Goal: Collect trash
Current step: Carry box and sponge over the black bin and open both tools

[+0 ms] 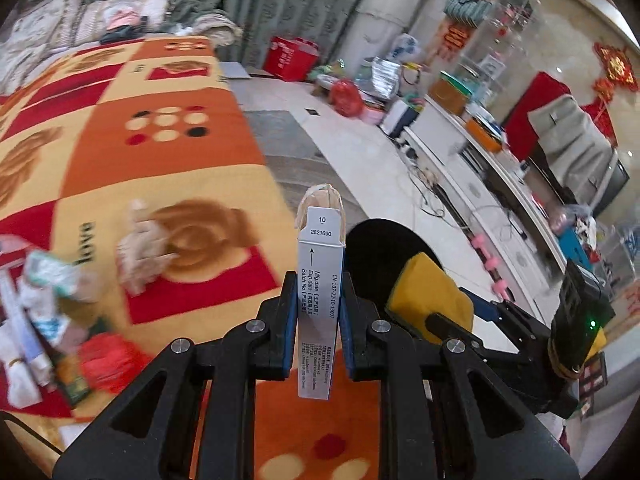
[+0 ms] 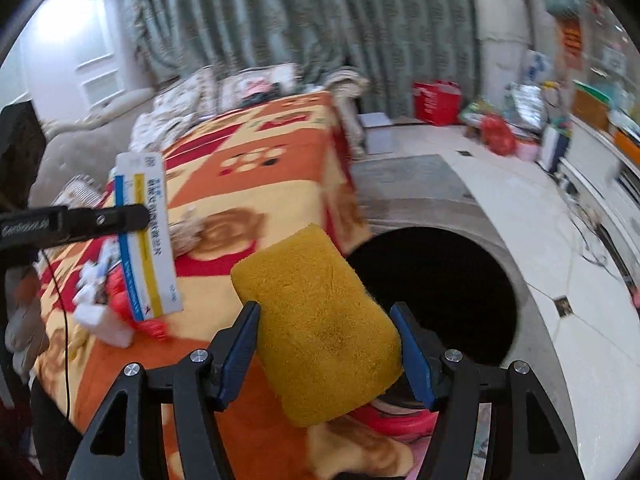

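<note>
While a flat white cardboard medicine box is clamped edge-on between the blue pads of the left gripper, a thick yellow sponge block is gripped across its width by the right gripper, whose blue pads press on the block's two sides. In the right wrist view the same box, with its blue and yellow stripes, is seen held upright in the left gripper's black fingers, above the bed.

A black round bin opening is taken as the landmark. It stands on the pale tiled floor, just beside the corner of the bed, which is covered by an orange, red and cream patterned blanket. Both held items are seen just in front of that opening, the sponge overlapping its near rim. Well to the left of the bin, on the blanket, a blurred heap of crumpled paper and wrappers is seen, with a beige crumpled wad lying nearer the bin.
</note>
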